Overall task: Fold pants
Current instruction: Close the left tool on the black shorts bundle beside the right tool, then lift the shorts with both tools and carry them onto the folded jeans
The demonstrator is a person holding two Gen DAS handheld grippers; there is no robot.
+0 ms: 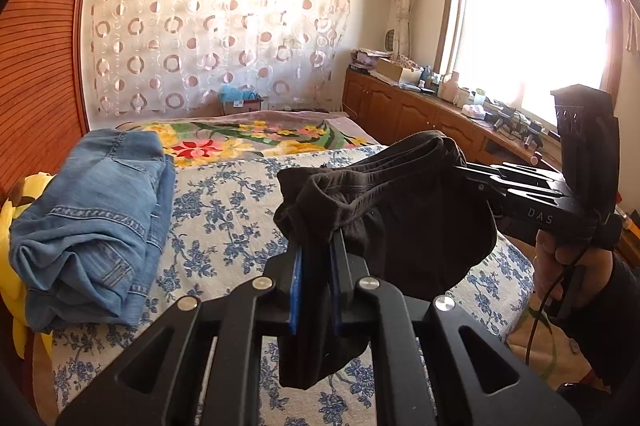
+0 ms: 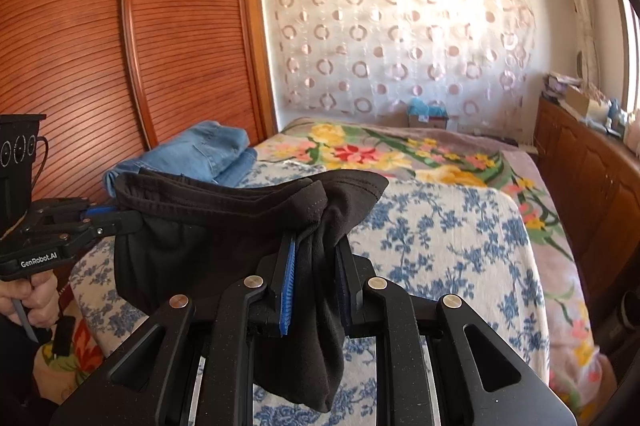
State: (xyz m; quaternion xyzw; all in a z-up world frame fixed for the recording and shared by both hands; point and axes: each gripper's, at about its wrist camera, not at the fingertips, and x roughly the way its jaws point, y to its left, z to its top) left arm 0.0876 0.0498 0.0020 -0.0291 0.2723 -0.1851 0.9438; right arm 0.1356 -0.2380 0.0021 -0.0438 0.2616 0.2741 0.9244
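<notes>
Black pants hang in the air above the bed, stretched between both grippers. My left gripper is shut on one end of the waistband, with cloth drooping below its fingers. My right gripper is shut on the other end of the black pants, and more cloth hangs down between its blue pads. In the left wrist view the right gripper comes in from the right. In the right wrist view the left gripper comes in from the left.
Folded blue jeans lie on the bed's left side, also in the right wrist view. The bed has a blue floral sheet and a flowered blanket. A wooden wardrobe stands left, low cabinets right.
</notes>
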